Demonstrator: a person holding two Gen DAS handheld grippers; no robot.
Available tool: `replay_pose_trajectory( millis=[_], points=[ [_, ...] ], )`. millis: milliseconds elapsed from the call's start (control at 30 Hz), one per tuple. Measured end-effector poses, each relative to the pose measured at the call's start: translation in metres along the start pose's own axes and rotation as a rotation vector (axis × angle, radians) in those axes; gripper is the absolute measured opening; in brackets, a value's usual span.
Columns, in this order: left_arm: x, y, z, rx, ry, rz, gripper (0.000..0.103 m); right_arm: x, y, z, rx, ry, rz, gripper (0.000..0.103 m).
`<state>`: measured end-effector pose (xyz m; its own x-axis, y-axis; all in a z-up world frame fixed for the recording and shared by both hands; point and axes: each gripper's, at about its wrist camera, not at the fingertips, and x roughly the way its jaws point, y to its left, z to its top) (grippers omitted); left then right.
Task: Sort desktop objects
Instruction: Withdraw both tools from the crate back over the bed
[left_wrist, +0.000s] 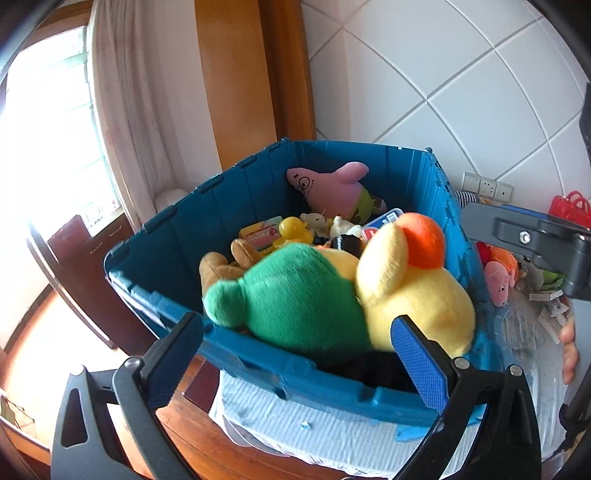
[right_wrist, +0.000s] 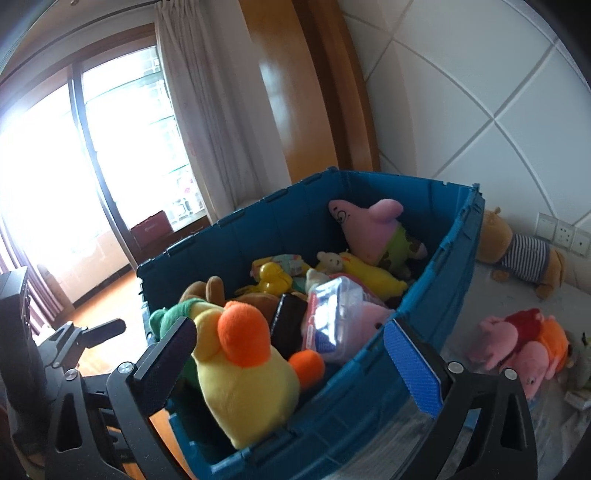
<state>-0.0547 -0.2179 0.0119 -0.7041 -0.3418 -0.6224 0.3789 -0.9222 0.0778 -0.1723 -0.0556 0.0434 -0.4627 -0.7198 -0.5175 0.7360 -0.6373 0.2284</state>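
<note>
One blue crate stands on a cloth-covered table against a white tiled wall.

Left wrist view: the left gripper has its fingers spread wide and grips nothing; it hangs at the crate's near rim. Between and beyond the fingers lies one yellow duck plush with a green body and orange beak, resting on top of the crate's contents. Further in: one brown plush, one small yellow rubber duck, one pink starfish plush propped against the far wall. At the right edge, the right gripper appears from the side; from here I cannot tell how its jaws stand.

Right wrist view: the right gripper is likewise parted and empty, straddling the crate's near corner. This view alone shows one clear plastic case inside the crate, and, on the table to the right, one brown bear in a striped shirt plus a heap of pink and orange plush toys, whose count cannot be determined.
</note>
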Motion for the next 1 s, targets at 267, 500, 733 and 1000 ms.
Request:
replay_pose_trajectory(
  millis=[267, 500, 733, 1000],
  points=[
    [-0.036, -0.040, -0.019, -0.035, -0.028, -0.022, 0.103, -0.046, -0.024, -0.026, -0.011, -0.003, -0.033, 0.103],
    [-0.062, -0.090, -0.034, -0.006, -0.035, -0.059, 0.103, -0.092, -0.050, -0.059, 0.005, 0.005, -0.084, 0.103],
    [-0.080, -0.134, -0.050, 0.025, -0.020, -0.123, 0.103, -0.137, -0.077, -0.089, 0.035, 0.014, -0.174, 0.103],
    [-0.088, -0.172, -0.061, 0.061, 0.004, -0.172, 0.103, -0.182, -0.106, -0.118, 0.092, 0.012, -0.247, 0.103]
  ],
)
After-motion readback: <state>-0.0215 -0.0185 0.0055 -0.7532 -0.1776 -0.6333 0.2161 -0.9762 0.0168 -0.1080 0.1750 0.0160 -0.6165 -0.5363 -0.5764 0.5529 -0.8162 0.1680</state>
